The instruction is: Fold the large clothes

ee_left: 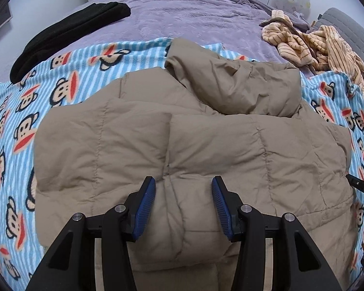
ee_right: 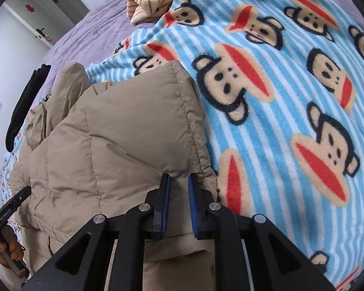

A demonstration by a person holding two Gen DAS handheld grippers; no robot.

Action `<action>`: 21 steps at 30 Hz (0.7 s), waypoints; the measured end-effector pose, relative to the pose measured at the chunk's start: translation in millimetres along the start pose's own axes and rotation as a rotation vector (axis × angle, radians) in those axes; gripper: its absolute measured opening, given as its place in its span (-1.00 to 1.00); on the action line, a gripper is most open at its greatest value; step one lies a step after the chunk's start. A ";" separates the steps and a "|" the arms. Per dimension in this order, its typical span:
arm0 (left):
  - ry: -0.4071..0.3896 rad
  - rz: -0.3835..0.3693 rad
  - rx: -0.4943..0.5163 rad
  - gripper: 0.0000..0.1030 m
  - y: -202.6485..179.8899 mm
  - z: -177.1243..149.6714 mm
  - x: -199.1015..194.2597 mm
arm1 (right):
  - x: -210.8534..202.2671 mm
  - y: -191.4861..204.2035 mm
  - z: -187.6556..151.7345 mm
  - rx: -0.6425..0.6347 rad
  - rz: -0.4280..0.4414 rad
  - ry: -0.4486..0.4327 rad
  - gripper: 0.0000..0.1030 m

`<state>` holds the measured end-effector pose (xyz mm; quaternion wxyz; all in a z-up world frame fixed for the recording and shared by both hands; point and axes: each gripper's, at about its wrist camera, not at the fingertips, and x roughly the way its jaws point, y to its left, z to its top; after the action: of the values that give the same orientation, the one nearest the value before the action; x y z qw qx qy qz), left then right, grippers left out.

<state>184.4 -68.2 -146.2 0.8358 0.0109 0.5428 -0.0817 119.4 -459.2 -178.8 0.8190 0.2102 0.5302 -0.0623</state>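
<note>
Left wrist view: tan quilted jacket, folded, on monkey-print blanket over the bed. Left gripper fingers part-open around a padded fold. Right gripper fingers narrowly pinching the jacket's edge.

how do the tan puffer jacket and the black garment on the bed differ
The tan puffer jacket is quilted, puffy and bulky; the black garment looks flat and smooth. The jacket lies on the monkey-print blanket right under the left tongs; the black garment lies farther off, mostly on the purple bedspread. The jacket is loosely folded with a crumpled part on top; the black garment forms a neat long strip. Both rest on the bed.
</note>
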 end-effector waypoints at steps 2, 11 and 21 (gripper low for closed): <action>0.008 0.013 -0.010 -0.02 4.7 -3.7 -6.5 | -9.6 3.3 -6.7 -0.020 -0.011 -0.011 -0.44; 0.051 0.043 -0.015 -0.02 3.4 -33.2 -36.1 | -50.9 17.8 -46.6 -0.020 0.009 -0.002 0.12; 0.061 0.097 -0.010 0.84 -5.7 -74.4 -60.3 | -61.8 14.4 -94.2 0.021 0.066 0.075 0.27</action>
<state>92.2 -58.4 -121.5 0.8219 0.0355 0.5673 -0.0383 18.2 -414.9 -152.4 0.7980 0.2384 0.5526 -0.0327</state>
